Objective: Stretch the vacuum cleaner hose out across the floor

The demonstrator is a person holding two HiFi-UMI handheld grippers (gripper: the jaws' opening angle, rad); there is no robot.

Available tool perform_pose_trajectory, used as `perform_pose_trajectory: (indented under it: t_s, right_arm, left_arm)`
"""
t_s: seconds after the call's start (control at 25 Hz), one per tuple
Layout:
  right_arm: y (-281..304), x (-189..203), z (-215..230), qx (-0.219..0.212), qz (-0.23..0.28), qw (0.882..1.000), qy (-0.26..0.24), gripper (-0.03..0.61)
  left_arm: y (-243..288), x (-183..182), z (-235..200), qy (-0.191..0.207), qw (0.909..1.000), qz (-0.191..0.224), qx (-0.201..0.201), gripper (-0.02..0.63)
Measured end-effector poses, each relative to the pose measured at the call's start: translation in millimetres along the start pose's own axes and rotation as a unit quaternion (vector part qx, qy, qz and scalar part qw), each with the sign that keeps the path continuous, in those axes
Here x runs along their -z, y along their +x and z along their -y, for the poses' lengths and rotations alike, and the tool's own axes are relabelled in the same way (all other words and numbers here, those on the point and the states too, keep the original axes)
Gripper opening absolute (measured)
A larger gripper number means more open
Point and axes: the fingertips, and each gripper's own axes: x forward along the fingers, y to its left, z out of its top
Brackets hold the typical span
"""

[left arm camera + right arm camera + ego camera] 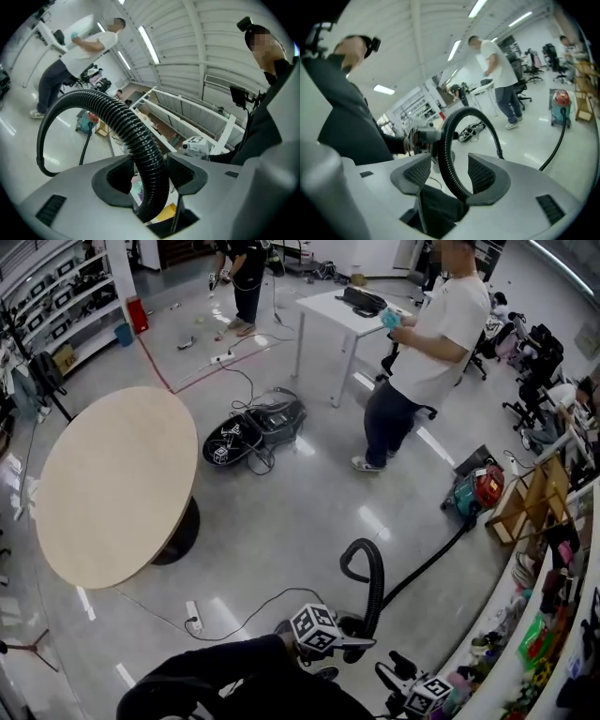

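The vacuum hose (376, 579) stands up from the near floor in a tight arch, well right of the round table (112, 484). From the arch its thinner run trails right and far across the shiny floor to the red-and-teal vacuum cleaner (478, 491).

The left gripper (149, 172) is clamped on the hose. In the left gripper view the ribbed tube fills the gap between both pads, climbs out of the jaws and curls over to the left in a loop. The right gripper (450, 177) also has the hose between its jaws, but only loosely. Its jaws stand partly apart, the tube slants through and leans on the right pad, and a sliver of gap shows at the left pad.

In the head view the left gripper lies near and centre, its marker cube (315, 628) on top, pointing right at the end of a dark sleeve (225, 676). Its own view shows the room slanted, so it is rolled over. The right gripper sits nearer and further right, aimed back at the left hand (411, 139), close beside it on the same near stretch of hose.
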Motion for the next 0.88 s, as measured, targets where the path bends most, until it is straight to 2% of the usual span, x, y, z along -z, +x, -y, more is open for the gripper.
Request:
perform_pose_trajectory:
  t_s: [0.08, 0.16, 0.28, 0.4, 0.56, 0.6, 0.68, 0.8, 0.88]
  right_arm:
    - [-19.2, -25.8, 8.4, -0.008, 0.051, 0.997, 0.065, 0.241]
    - [-25.8, -43.9, 11.1, -0.04, 0.072, 0.99, 0.115, 0.241]
    - [-22.3, -57.7, 5.4, -0.109, 0.077, 0.973, 0.188, 0.266]
    - [-21.0, -43.1, -7.4, -0.163, 0.061, 0.956, 0.236, 0.313]
    - [-25.6, 9.8, -36.2, -0.22, 0.026, 0.948, 0.228, 0.318]
    - [-28.7, 22.0, -36.1, -0.222, 0.023, 0.95, 0.219, 0.317]
    - [-41.7, 41.8, -26.2, -0.209, 0.027, 0.957, 0.202, 0.229]
    - [-59.2, 67.2, -39.1, -0.186, 0.013, 0.97, 0.157, 0.224]
    - [-67.3, 78.5, -52.0, -0.181, 0.011, 0.976, 0.123, 0.22]
  left_arm:
    - [9.8, 7.9, 16.4, 0.031, 0.9991, -0.029, 0.005, 0.229]
    - [23.2, 21.6, 36.2, 0.06, 0.9966, -0.055, 0.005, 0.229]
    - [46.4, 48.7, 66.8, 0.099, 0.9914, -0.085, -0.008, 0.229]
    - [72.2, 81.4, 91.6, 0.121, 0.9864, -0.106, -0.033, 0.229]
    - [96.9, 136.6, 129.6, 0.13, 0.9809, -0.133, -0.058, 0.23]
    - [101.1, 148.0, 134.2, 0.128, 0.9802, -0.136, -0.067, 0.232]
    - [112.9, 164.5, 140.8, 0.127, 0.9784, -0.141, -0.081, 0.232]
    - [115.0, 192.9, 156.4, 0.14, 0.9681, -0.187, -0.089, 0.232]
    - [98.0, 212.4, 160.8, 0.132, 0.9634, -0.217, -0.085, 0.232]
